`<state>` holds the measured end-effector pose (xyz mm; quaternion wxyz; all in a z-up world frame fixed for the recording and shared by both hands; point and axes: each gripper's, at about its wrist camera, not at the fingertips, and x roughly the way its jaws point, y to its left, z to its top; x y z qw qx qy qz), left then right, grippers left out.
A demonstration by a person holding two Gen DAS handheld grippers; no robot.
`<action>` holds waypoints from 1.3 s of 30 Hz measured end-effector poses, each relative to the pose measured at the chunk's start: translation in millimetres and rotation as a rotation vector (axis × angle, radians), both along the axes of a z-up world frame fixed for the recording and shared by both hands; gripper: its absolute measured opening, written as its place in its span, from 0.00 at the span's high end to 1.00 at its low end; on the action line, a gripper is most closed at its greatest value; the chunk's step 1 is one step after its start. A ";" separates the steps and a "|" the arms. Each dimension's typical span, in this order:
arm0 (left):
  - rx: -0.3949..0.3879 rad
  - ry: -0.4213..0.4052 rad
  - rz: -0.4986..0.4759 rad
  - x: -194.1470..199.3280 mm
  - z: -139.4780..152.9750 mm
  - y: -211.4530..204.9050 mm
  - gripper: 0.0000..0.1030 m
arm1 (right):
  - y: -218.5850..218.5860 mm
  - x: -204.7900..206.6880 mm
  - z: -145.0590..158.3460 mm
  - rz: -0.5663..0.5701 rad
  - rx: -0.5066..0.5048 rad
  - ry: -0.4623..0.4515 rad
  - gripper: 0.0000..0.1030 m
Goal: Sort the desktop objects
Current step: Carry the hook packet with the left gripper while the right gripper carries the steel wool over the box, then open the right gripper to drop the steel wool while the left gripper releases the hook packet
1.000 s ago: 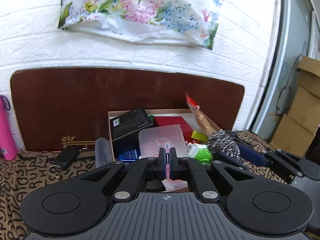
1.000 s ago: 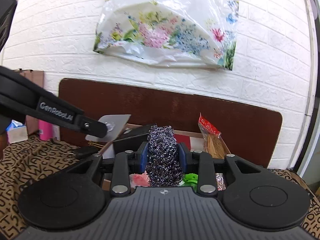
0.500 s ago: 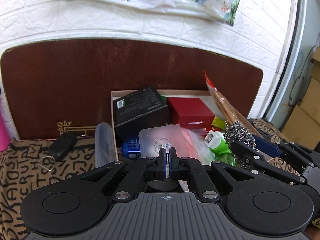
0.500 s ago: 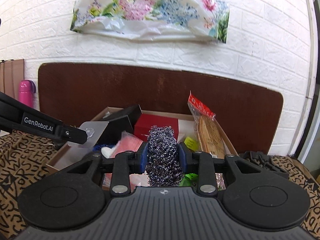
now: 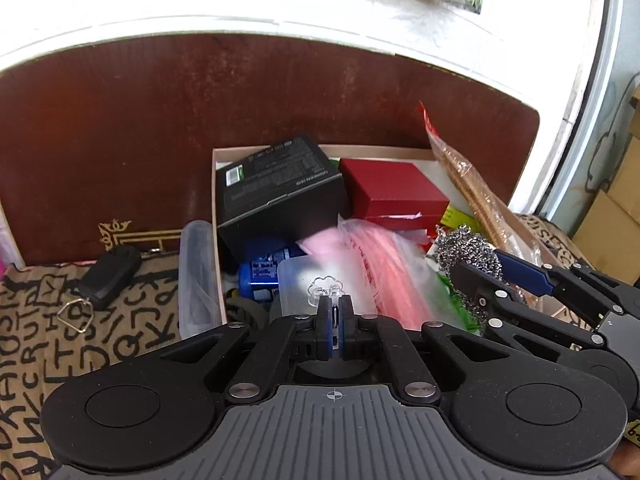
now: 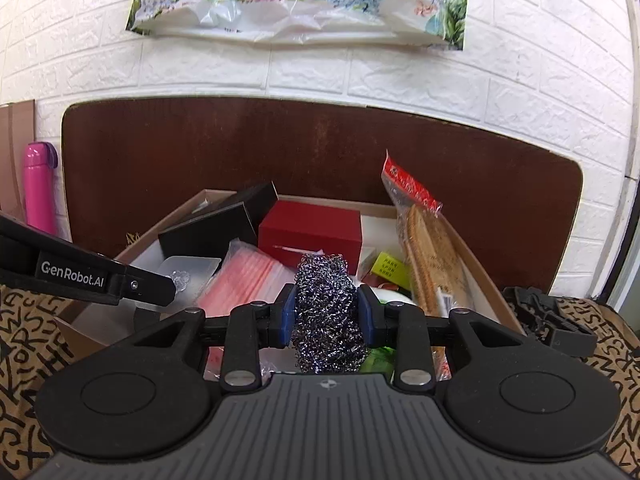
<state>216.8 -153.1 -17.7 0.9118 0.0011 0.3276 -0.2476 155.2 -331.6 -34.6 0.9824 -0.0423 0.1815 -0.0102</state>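
Two handheld grippers reach over an open cardboard box that sits on a counter covered with a tan cloth printed with black letters. The left gripper has its fingers pressed together on the clear hook of a translucent adhesive wall hook plate, holding the plate above the box's near left part. The right gripper pinches a steel wool scourer between its blue-padded fingers, hovering over the box's near middle. Inside the box lie a black carton tilted against the left wall, a red box towards the back, a clear bag of pink items, a blue item and a packet of biscuits leaning on the right wall. Outside the box, on the cloth to its left, are a clear plastic tube just beside the wall and a black car key with a metal ring. A pink flask stands against the white brick wall.
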 end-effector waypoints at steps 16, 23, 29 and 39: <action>0.018 0.032 -0.005 14.4 -12.0 -2.9 1.00 | 7.7 8.8 -11.7 0.018 -0.052 0.030 0.62; 0.034 0.019 -0.012 14.3 -14.8 -6.3 1.00 | 7.2 8.5 -12.9 0.014 -0.045 0.038 0.61; 0.032 0.026 -0.016 14.0 -14.0 -5.8 0.90 | 6.3 8.4 -12.3 0.006 -0.035 0.041 0.56; 0.042 -0.048 0.011 2.4 -4.0 -6.2 0.40 | 2.8 2.2 -6.8 -0.018 -0.021 0.018 0.37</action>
